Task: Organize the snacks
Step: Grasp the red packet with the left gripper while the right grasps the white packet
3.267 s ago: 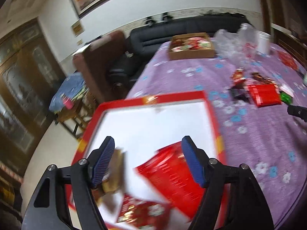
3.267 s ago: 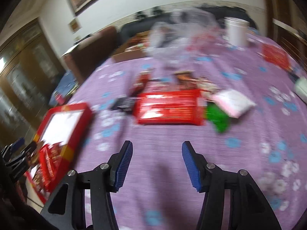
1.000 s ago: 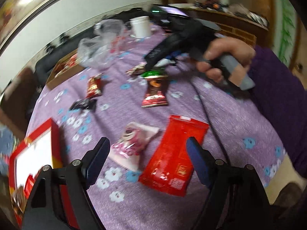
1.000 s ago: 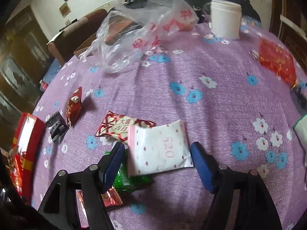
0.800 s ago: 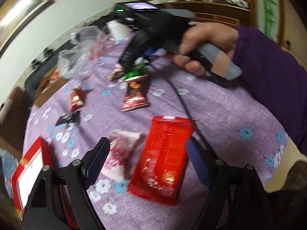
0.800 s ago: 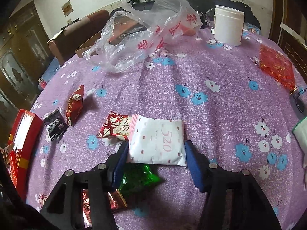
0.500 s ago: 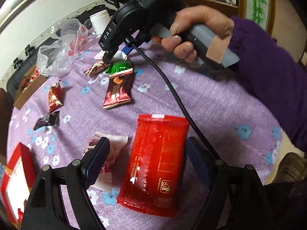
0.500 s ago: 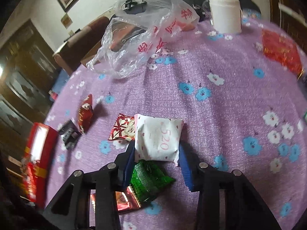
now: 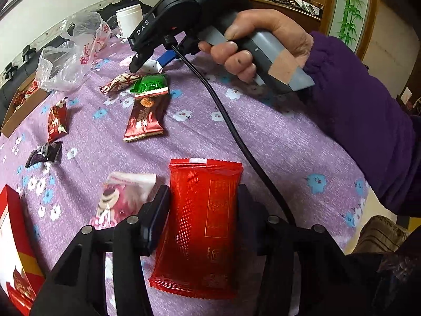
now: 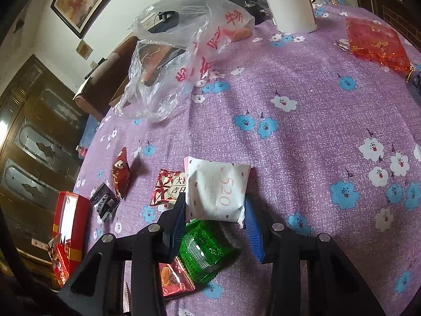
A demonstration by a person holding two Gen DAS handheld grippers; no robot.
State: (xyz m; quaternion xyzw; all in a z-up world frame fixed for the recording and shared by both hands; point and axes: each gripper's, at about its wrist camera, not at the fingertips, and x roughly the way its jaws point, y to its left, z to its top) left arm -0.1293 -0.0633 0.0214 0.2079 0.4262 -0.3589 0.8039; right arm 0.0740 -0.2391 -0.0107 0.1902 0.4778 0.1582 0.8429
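Observation:
My left gripper is shut on a large red snack packet, its pads pressing both long edges just above the purple flowered tablecloth. My right gripper is shut on a white "520" packet and also shows in the left wrist view at the far side. A green packet and a brown-red packet lie under the right gripper. A red-white packet lies left of it. A pink bear packet lies beside the left finger.
A red tray with snacks sits at the table's left edge. A small red packet and a black packet lie between. A plastic bag, white tub, red foil bag and cardboard box stand farther back.
Both grippers have closed: the left one came down around the red packet and shut on it, the right one shut on the white packet and lifted it slightly.

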